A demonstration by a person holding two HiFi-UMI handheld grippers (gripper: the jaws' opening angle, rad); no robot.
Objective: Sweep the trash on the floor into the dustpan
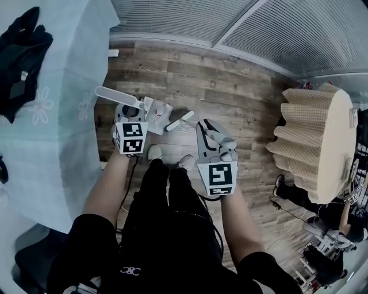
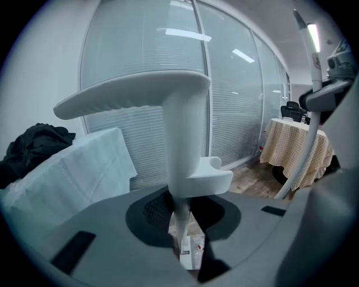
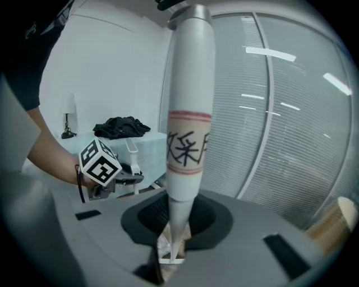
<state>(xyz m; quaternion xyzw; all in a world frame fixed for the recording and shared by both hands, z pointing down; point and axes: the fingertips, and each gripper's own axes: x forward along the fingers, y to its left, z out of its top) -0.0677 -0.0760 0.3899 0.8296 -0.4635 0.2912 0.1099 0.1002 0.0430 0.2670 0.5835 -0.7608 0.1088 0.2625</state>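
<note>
- The floor (image 1: 230, 97) is grey-brown wooden planking. It runs up to a wall of glass panels covered by closed white blinds (image 1: 172, 17).
- At the floor's left edge stands a desk (image 1: 63, 103) under a pale blue cloth, with a black garment (image 1: 20, 57) heaped at its far left corner.
- At the right edge stands a round desk (image 1: 313, 138) draped in a beige checked cloth. A person in black (image 1: 333, 229) is just beside it.
- Both bare forearms reach forward and down from black short sleeves, side by side. The white shoes (image 1: 154, 152) show between them.
- The left gripper (image 1: 138, 109) (image 2: 182, 224) is near the blue desk's edge. It is clamped on the white dustpan handle (image 1: 118, 96) (image 2: 185, 140), which rises through its jaws to a curved grip on top. The pan below is hidden.
- Through the gap under those jaws, a pale patch with a red speck (image 2: 193, 249) shows on the floor. It is too small to tell what it is.
- The right gripper (image 1: 202, 127) (image 3: 178, 224) sits just right of the left one and slightly nearer the body. It is clamped on the white broom handle (image 1: 180, 120) (image 3: 189, 140) (image 2: 309, 129), which stands upright and carries a red band and black characters. The brush end is out of sight.
</note>
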